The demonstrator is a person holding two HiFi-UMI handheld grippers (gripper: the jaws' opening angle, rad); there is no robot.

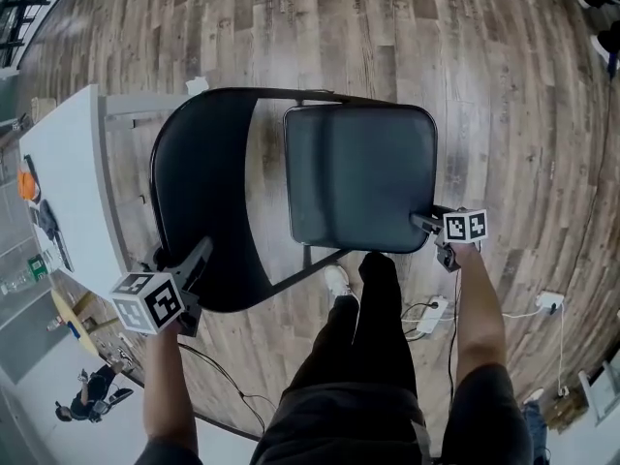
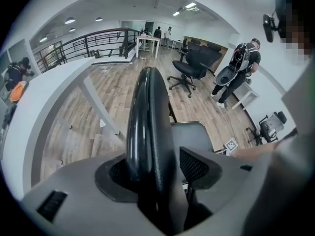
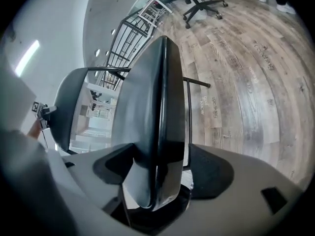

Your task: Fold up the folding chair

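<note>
Wood-plank floor (image 1: 504,85), folding chair (image 1: 320,95) standing open, left tongs (image 2: 157,168) gripping backrest (image 1: 199,182), right tongs (image 3: 160,166) gripping seat (image 1: 358,177) edge

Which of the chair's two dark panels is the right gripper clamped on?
The squarish seat, which the right gripper grips at its near right corner. The other panel, the curved backrest, sits in the left gripper instead.
</note>
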